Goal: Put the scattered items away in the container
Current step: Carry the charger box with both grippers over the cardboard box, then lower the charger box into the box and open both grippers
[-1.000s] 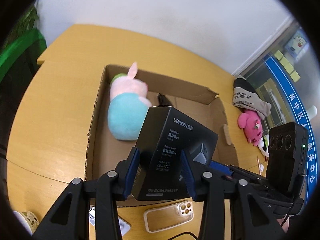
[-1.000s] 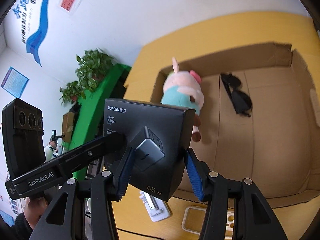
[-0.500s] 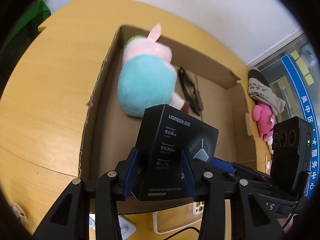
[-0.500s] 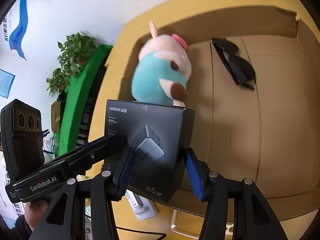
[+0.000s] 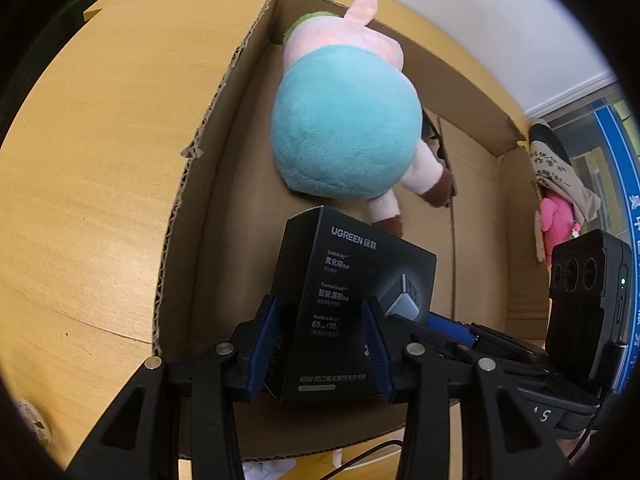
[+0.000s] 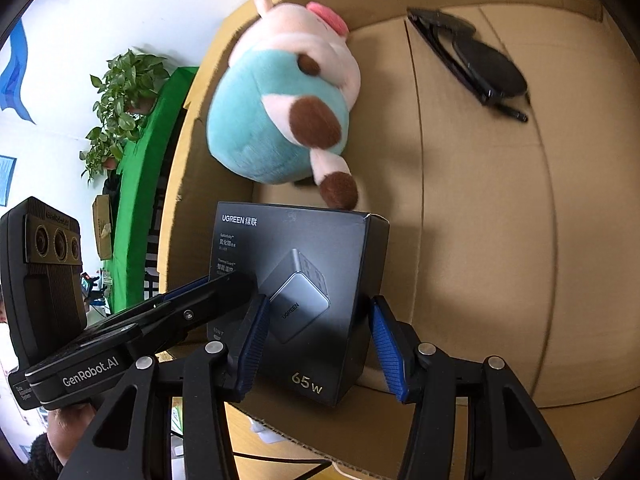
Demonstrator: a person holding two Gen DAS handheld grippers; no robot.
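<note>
Yellow-wood counter (image 5: 100, 168) carries a shallow cardboard container (image 5: 208, 184) with torn corrugated edges, a white wall rising at the far side and a green board with leafy potted plants (image 6: 120, 100) off to the left in the right wrist view. Held over the near part of the container is a black charger box (image 5: 344, 300); its face reads "UGREEN" with Chinese characters beside it, "MacBook Air 13", "60" and "70" lower down, and a bottom line beginning "65W", while the other face shows a silver charger cube marked "UGREEN" and gold "65 w" (image 6: 307, 384). Both tongs grip this box: the left tongs (image 5: 320, 344) have their blue pads on two of its sides and are closing a little, and the right tongs (image 6: 316, 344) clamp its other pair of sides. "GenRobot.AI" is printed on the left tool's body (image 6: 90, 372). Farther in the container lies a plush pig (image 5: 344, 128) with a teal body, pink head and brown feet, just beyond the box, and folded black sunglasses (image 6: 472, 60) rest to the right of it. Outside the right wall, a pink plush (image 5: 556, 220) lies under a printed cloth (image 5: 560, 164) whose writing is too small to read.
</note>
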